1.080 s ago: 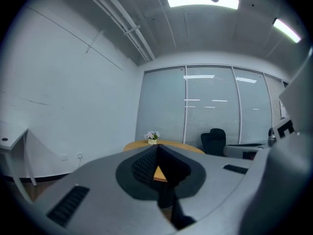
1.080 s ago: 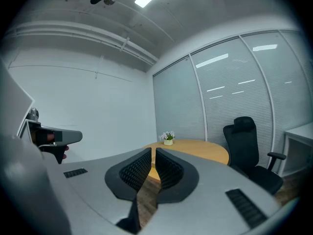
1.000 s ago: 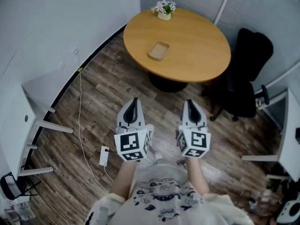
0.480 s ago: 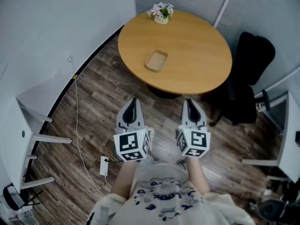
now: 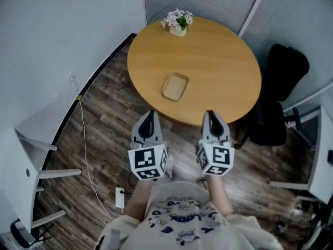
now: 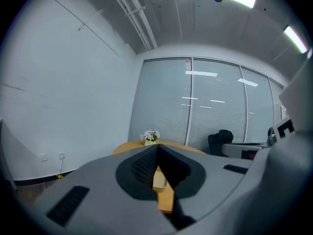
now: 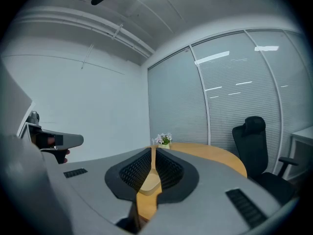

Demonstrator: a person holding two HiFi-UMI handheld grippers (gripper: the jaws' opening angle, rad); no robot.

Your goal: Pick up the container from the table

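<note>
Nearer now than a second ago, the round wooden surface [image 5: 218, 61] has its edge right at the tips of both grippers. The container [image 5: 175, 86], a shallow tan tray, lies on it near that edge, just ahead of the left gripper [image 5: 150, 114] and untouched. The right gripper [image 5: 210, 114] is held level beside the left. Both pairs of fingers are closed with nothing between them. A flower pot [image 5: 178, 24] stands at the far rim.

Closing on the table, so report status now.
Left gripper and right gripper shut, empty. Container untouched on the table, near its front edge. Nothing between; flower pot at far edge.
</note>
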